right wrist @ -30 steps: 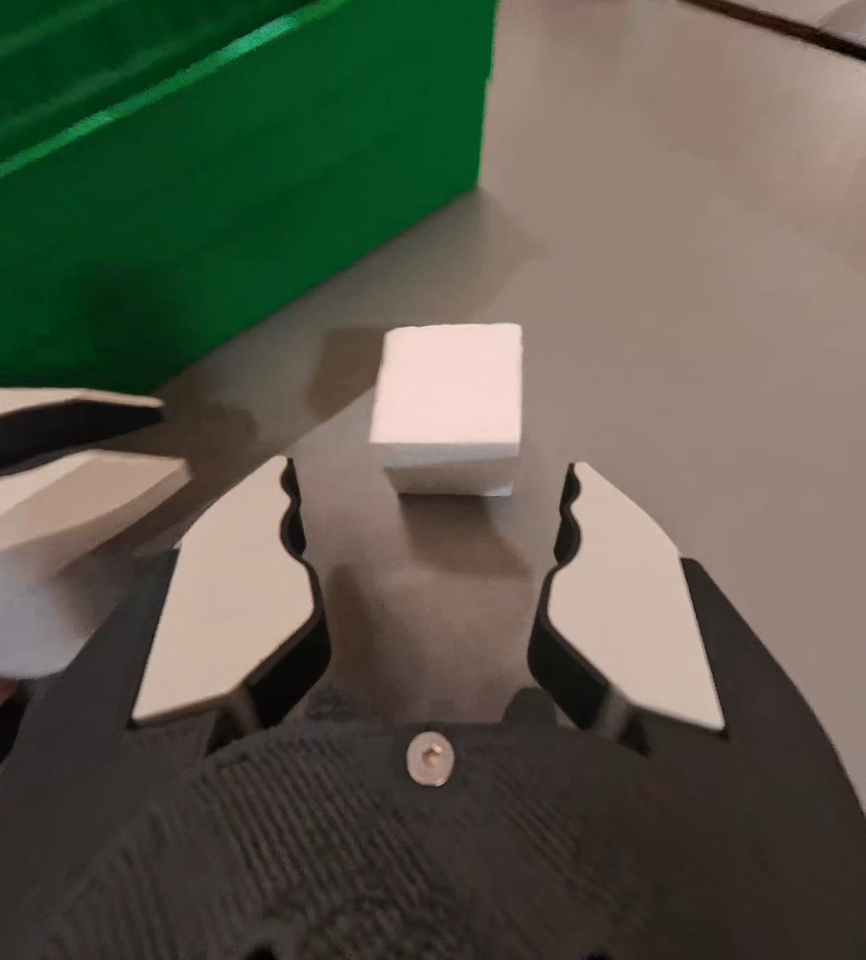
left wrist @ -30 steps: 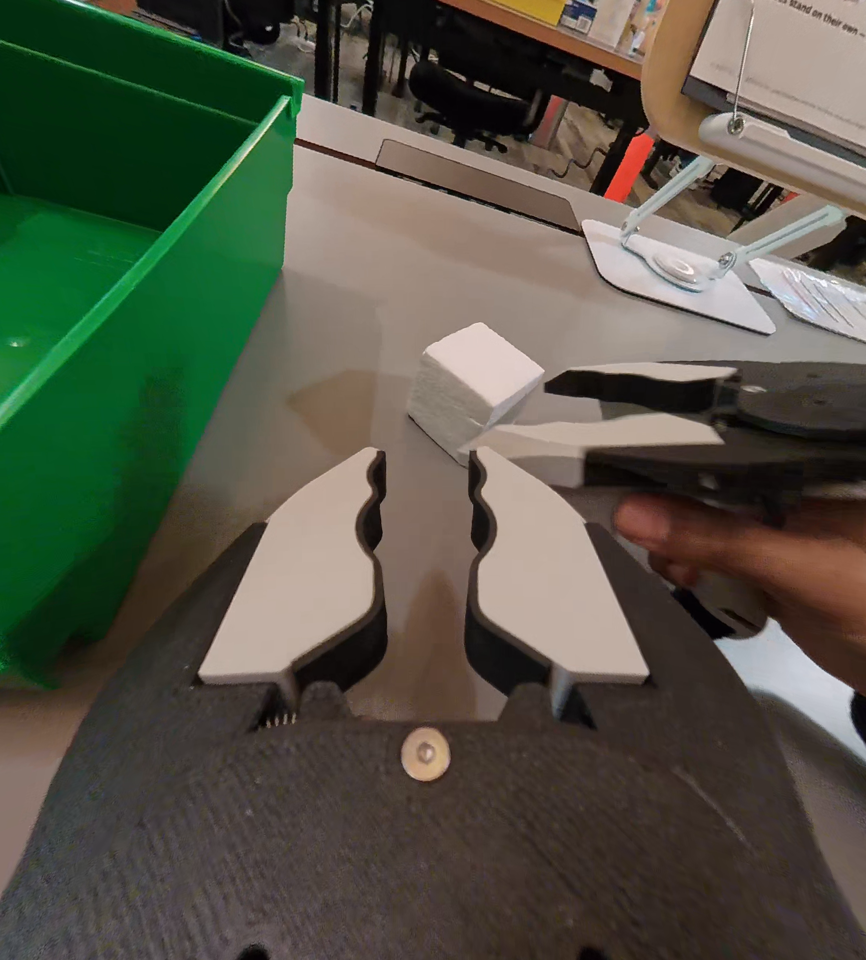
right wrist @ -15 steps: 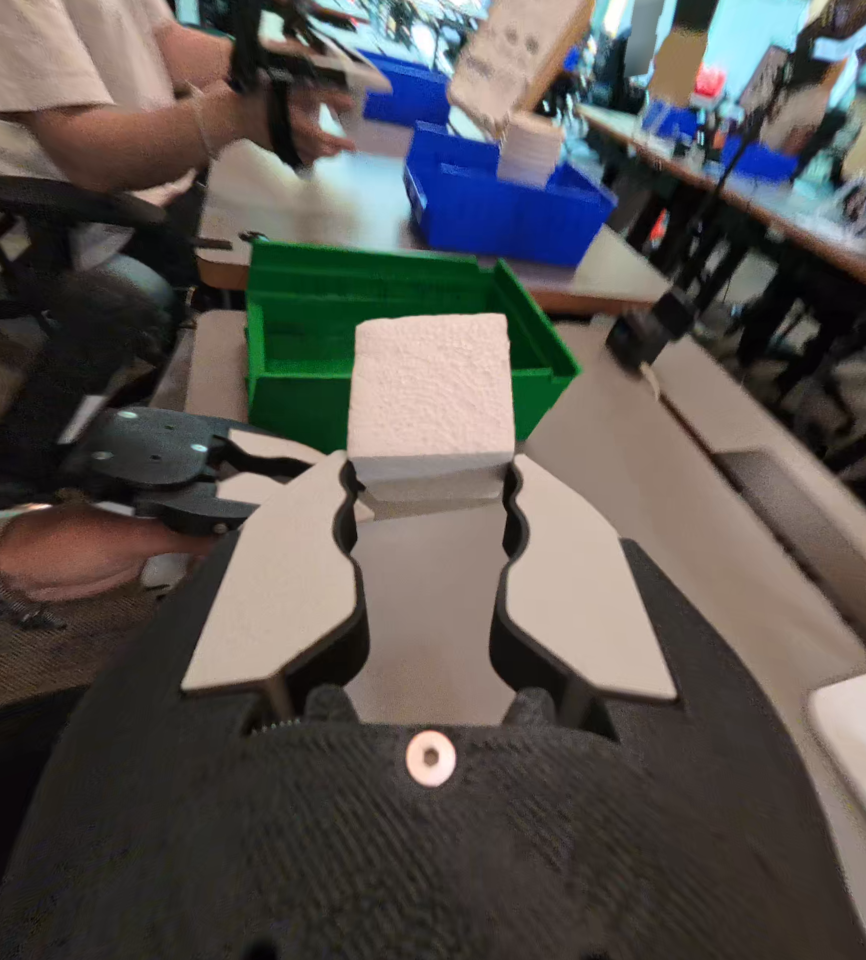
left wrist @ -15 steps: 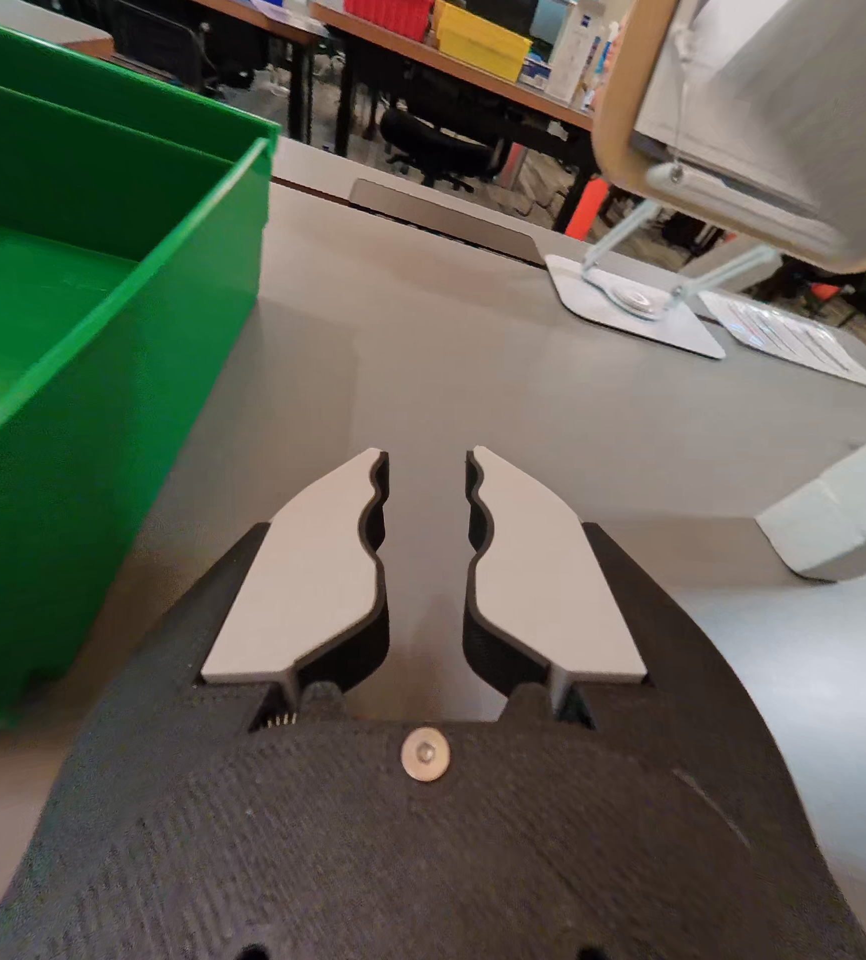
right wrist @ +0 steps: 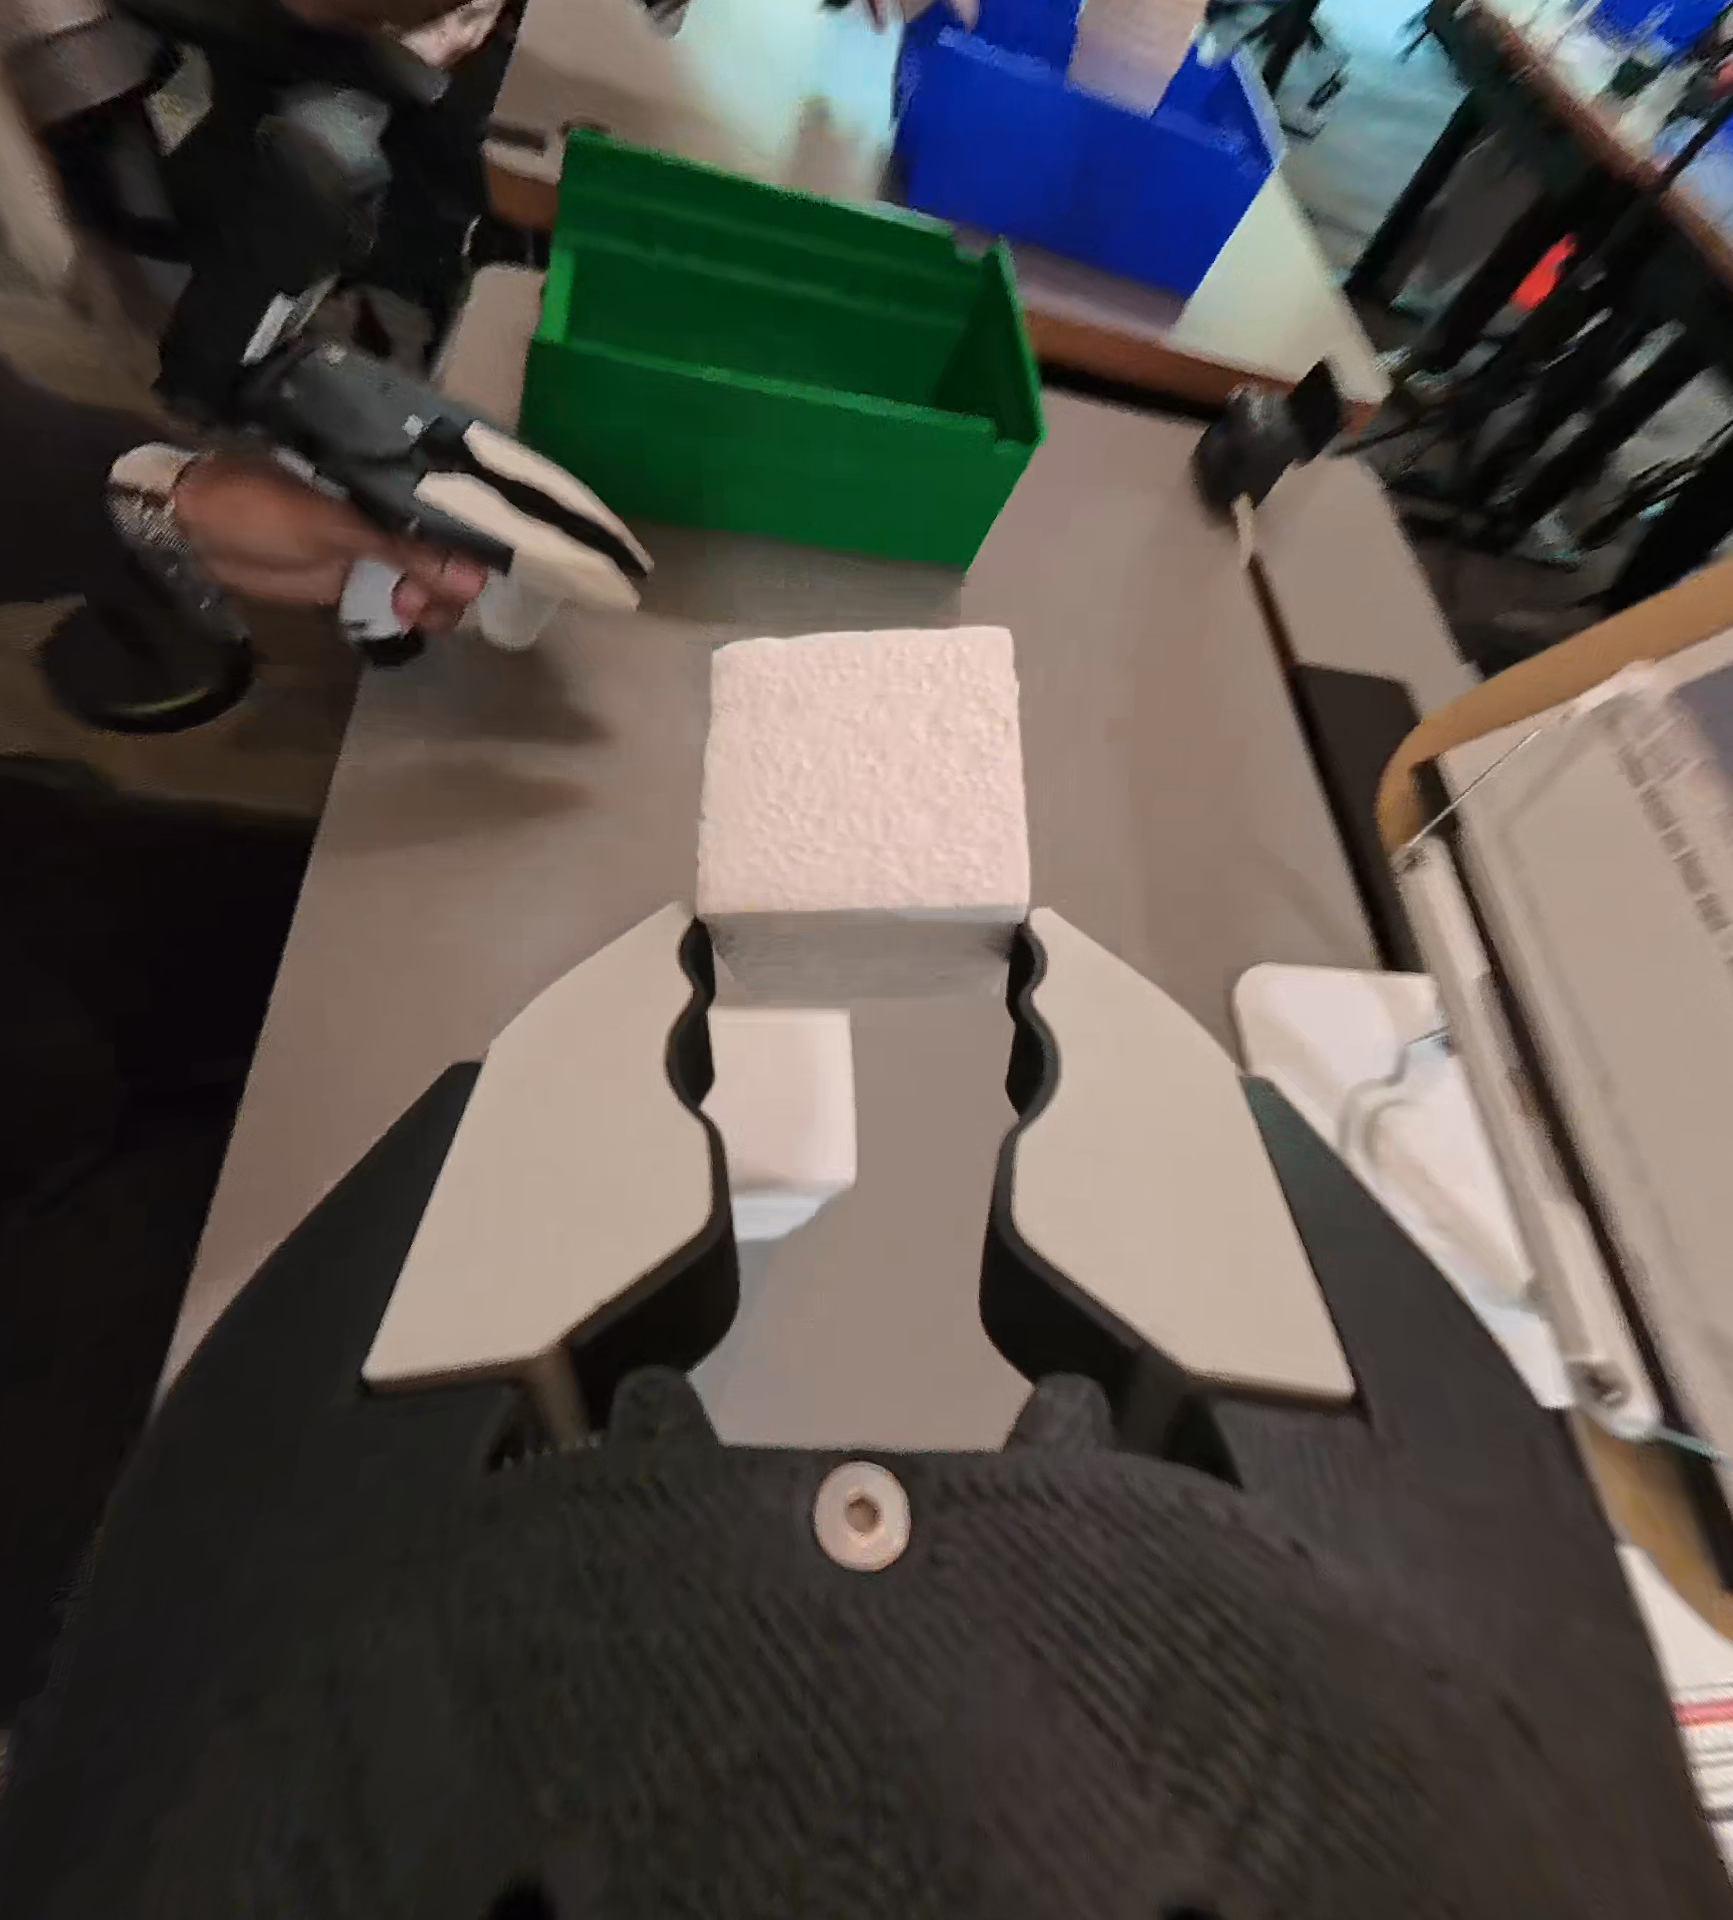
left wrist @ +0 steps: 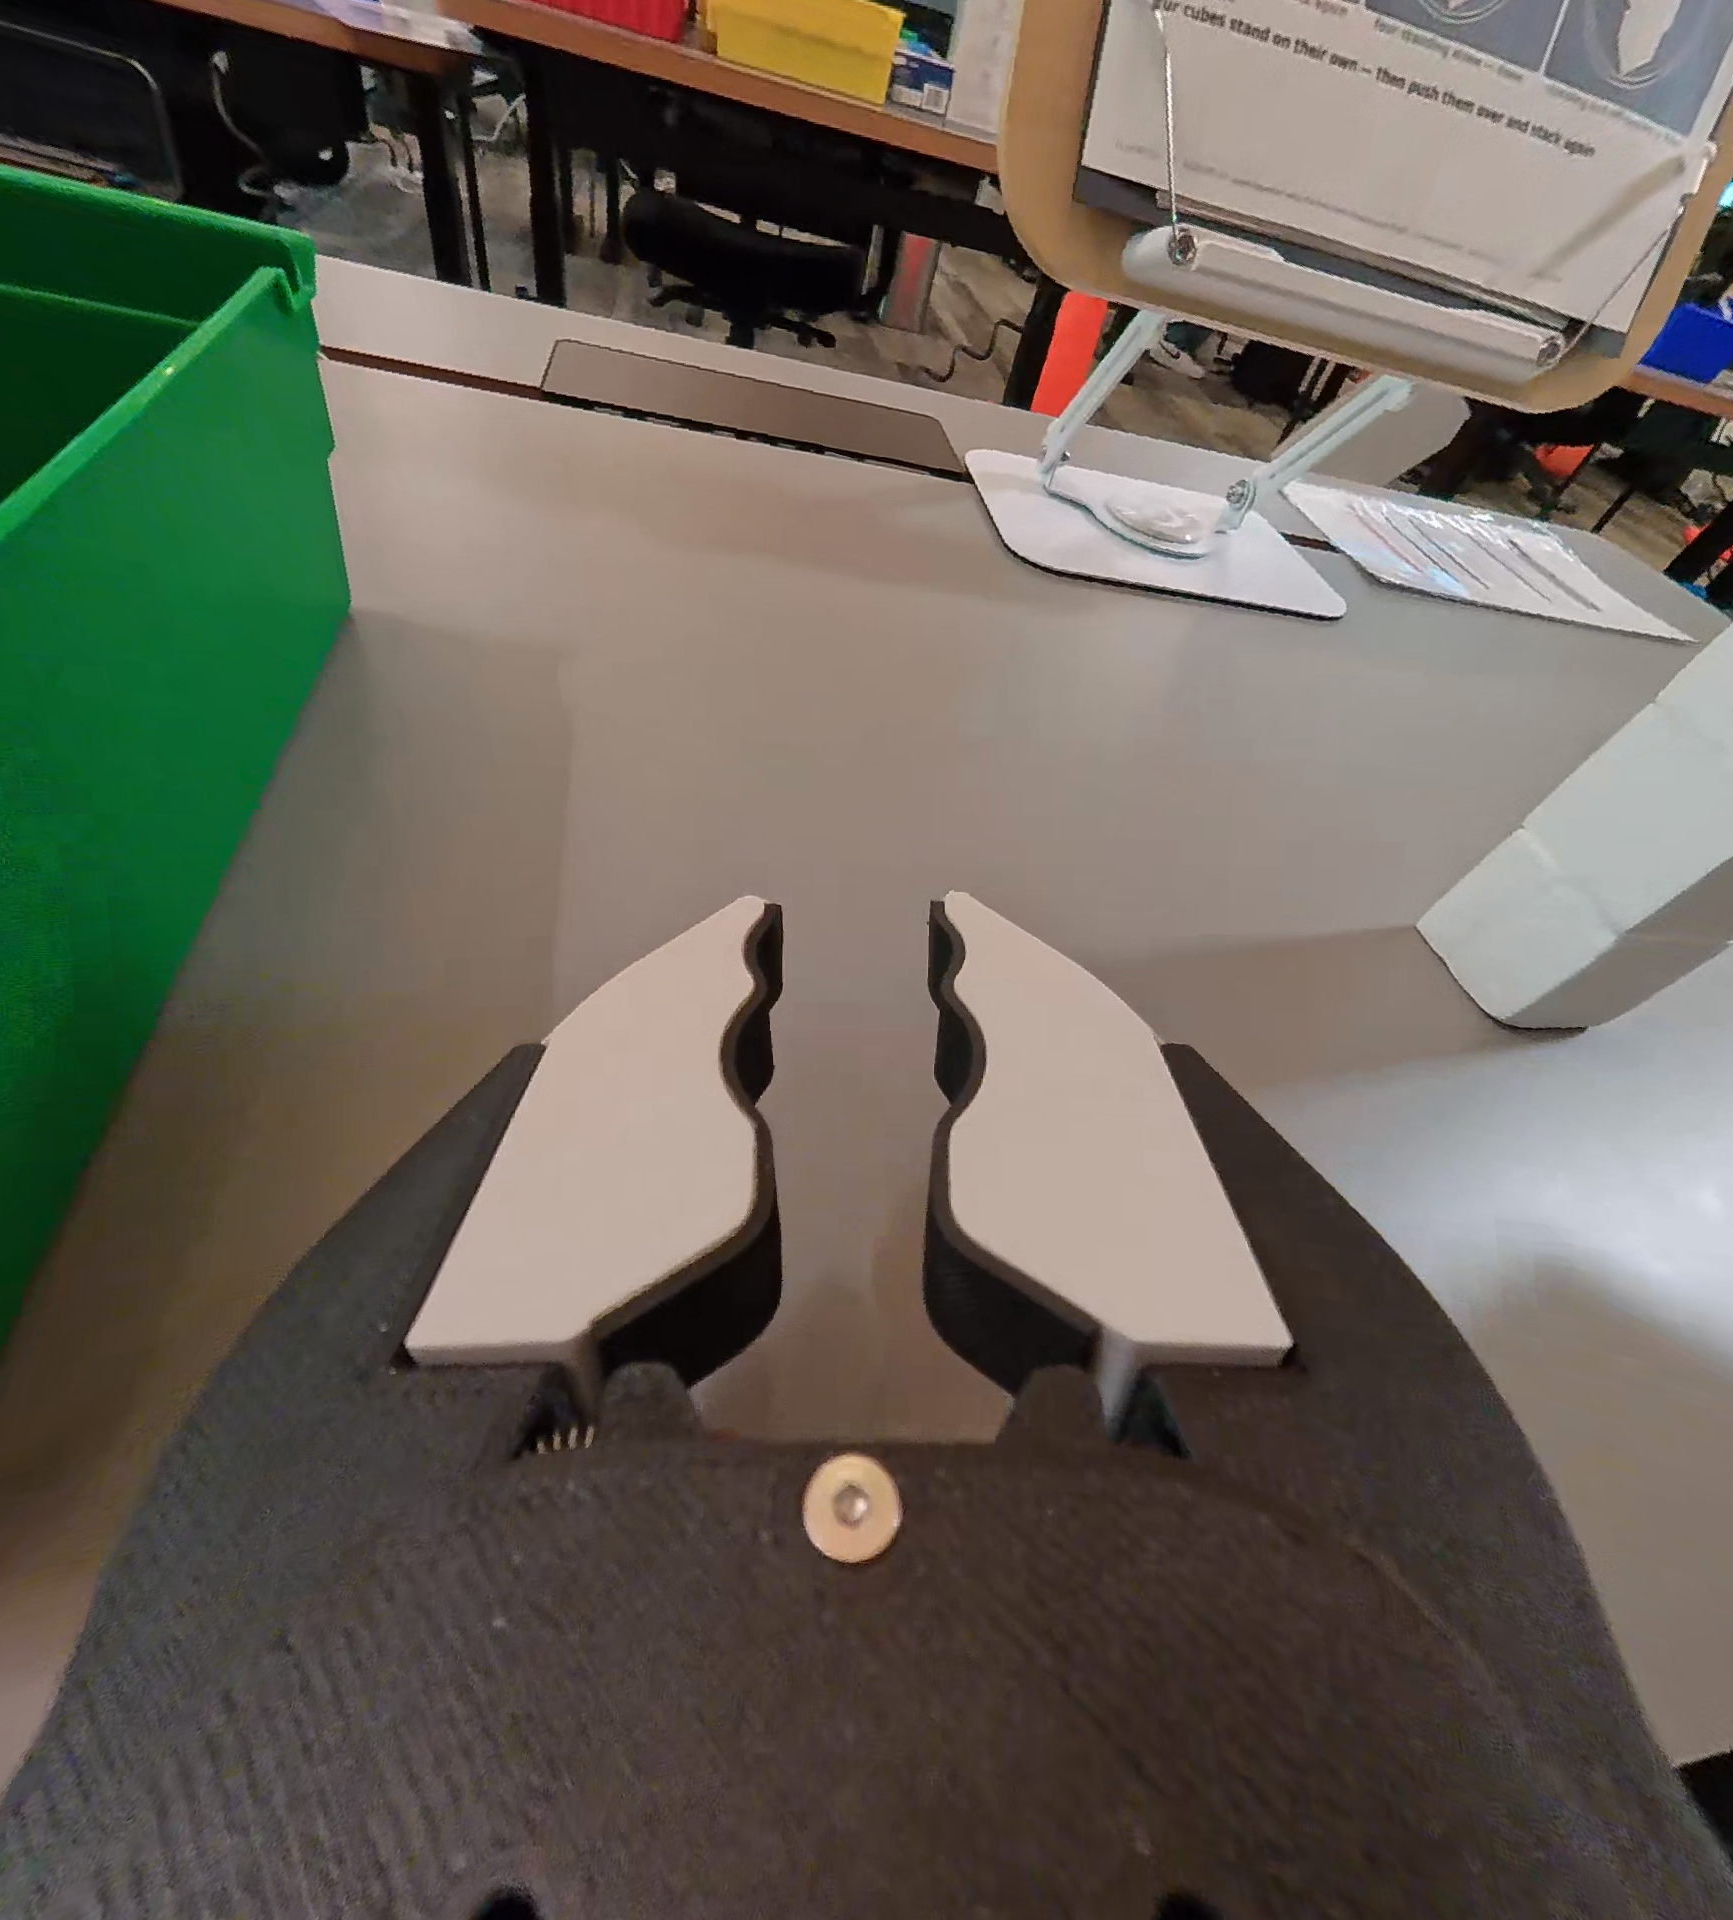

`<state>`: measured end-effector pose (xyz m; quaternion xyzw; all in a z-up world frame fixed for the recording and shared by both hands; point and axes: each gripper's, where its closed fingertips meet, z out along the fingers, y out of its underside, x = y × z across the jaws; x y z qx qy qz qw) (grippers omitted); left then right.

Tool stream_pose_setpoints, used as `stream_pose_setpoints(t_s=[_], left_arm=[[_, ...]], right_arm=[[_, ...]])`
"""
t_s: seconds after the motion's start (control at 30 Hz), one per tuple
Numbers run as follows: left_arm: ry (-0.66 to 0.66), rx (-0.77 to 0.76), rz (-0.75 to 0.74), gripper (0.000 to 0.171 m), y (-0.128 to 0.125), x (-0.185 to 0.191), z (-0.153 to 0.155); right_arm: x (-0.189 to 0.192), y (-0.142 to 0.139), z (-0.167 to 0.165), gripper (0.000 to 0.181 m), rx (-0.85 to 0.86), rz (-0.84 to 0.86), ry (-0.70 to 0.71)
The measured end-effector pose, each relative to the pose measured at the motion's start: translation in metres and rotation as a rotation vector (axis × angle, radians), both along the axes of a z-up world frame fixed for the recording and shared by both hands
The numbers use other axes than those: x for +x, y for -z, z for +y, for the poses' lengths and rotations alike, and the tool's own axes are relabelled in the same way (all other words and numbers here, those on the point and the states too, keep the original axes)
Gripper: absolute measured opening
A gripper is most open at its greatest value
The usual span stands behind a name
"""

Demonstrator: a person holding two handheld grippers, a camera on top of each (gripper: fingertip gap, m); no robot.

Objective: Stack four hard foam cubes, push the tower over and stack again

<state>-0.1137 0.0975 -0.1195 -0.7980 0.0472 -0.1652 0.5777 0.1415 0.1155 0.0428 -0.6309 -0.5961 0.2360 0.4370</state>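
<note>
At the far left sits a deep green plastic bin (left wrist: 114,665) on the smooth grey desk (left wrist: 841,707), its near wall just left of the left claw (left wrist: 855,914). That claw hangs low over bare desk, its two grey fingers (left wrist: 623,1143) a narrow gap apart with nothing between them; in the right wrist view it shows small at the left, gripped by a hand (right wrist: 290,540) beside the bin (right wrist: 768,384).

Right of it, well above the desk, the right claw (right wrist: 857,935) pinches a white rough-grained foam cube (right wrist: 862,790) between its fingertips, the cube jutting out past the tips with its near lower edge caught between them. Below, seen through the gap between the fingers, a white foam block (right wrist: 784,1107) lies on the desk.

In the left wrist view a leaning stack of white foam blocks (left wrist: 1651,852) stands at the right edge. Further right and far, a tan-framed document stand with a printed sheet (left wrist: 1361,135) rises from a pale flat base (left wrist: 1153,540), with a clear-sleeved sheet (left wrist: 1475,561) lying beside it.
</note>
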Motion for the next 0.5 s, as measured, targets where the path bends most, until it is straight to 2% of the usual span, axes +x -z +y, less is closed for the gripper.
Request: stream_pose_setpoints(t_s=[0.1,0.2,0.33,0.5], left_arm=[[-0.005,-0.008,-0.015,0.027,0.001,-0.002,0.001],[-0.007,-0.013,-0.024,0.028,0.001,-0.003,0.001],[0.003,-0.023,-0.032,0.028,0.003,-0.001,0.001],[0.016,-0.025,-0.037,0.028,0.003,0.002,0.0]], right_arm=[[0.014,0.028,-0.004,0.056,-0.112,-0.069,-0.04],[0.016,0.044,-0.012,0.056,-0.176,-0.102,-0.089],[0.016,0.056,-0.018,0.056,-0.21,-0.139,-0.129],[0.02,0.064,-0.013,0.056,-0.236,-0.15,-0.111]])
